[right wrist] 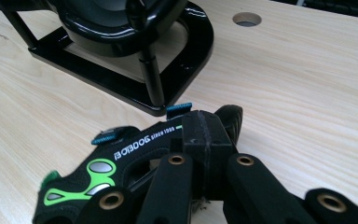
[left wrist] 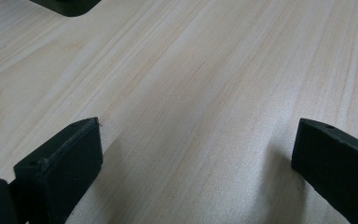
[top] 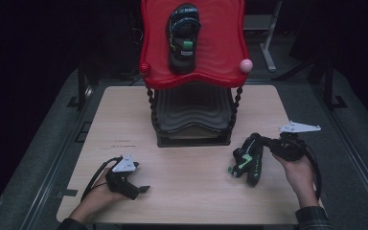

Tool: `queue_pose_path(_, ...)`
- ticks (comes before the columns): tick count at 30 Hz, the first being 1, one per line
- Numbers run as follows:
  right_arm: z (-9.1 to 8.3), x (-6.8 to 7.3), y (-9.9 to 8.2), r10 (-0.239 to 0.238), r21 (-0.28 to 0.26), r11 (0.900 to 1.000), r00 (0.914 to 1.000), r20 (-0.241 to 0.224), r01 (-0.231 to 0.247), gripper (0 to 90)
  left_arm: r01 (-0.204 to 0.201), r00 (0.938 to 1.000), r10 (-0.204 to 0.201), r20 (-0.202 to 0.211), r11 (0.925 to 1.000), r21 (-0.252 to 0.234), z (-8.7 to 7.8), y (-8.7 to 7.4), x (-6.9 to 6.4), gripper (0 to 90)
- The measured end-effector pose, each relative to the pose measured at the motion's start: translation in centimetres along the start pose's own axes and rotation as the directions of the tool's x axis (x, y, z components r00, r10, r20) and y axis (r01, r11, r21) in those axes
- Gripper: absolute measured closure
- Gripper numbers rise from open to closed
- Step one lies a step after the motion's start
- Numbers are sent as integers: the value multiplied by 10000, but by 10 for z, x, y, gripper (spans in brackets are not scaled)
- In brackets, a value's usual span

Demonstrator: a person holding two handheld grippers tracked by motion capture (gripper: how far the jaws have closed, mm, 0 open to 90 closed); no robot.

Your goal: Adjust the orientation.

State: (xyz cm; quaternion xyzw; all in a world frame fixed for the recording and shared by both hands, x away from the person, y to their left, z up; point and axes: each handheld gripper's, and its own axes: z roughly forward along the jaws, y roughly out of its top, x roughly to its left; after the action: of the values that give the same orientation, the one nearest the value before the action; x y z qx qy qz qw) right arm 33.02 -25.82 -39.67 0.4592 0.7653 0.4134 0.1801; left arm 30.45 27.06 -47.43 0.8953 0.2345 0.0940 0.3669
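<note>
Rack (top: 191,129): at the table's (top: 182,191) back middle.
Top shelf (top: 220,52): one sandal (top: 183,38) on it.
Front right: second sandal (top: 247,160).

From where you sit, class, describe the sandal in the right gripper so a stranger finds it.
Start at the red-topped black rack on the wooden table. Right of its base, the right gripper pinches a black sandal with bright green trim; its twin lies atop the rack.

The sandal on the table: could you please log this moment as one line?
right gripper: shut on sandal | left gripper: open, nothing held | second sandal: on red shelf
</note>
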Motion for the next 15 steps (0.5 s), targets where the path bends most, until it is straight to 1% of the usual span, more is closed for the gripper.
queue_pose_path(3,-7,-7,-6,180,-76,9998,9998,95,-179,898,-1,10000,1,0,10000,4,0,0,0,14)
queue_pose_path(5,-8,-9,-7,195,-63,9998,9997,136,-195,898,-3,10000,3,0,10000,2,0,0,0,14)
queue_pose_path(6,-12,-13,-11,307,-84,9995,9993,230,-306,898,-3,10000,3,0,10000,-2,0,0,0,14)
queue_pose_path(7,-12,-13,-11,307,-84,9995,9993,230,-306,898,-3,10000,3,0,10000,-2,0,0,0,14)
queue_pose_path(9,-17,-21,-18,521,-93,9986,9981,318,-518,898,-3,10000,3,-4,10000,-8,0,0,0,14)
queue_pose_path(11,-17,-23,-20,582,-105,9983,9978,318,-579,898,0,10000,0,-4,10000,-12,0,0,0,14)
queue_pose_path(12,-20,-28,-25,779,-93,9969,9964,344,-776,898,0,10000,0,-5,10000,-14,0,0,0,14)
queue_pose_path(14,-21,-33,-29,964,-95,9953,9947,349,-961,898,0,10000,0,-5,10000,-14,0,0,0,14)
queue_pose_path(15,-21,-33,-29,964,-95,9953,9947,349,-961,898,0,10000,0,-4,10000,-13,0,0,0,14)
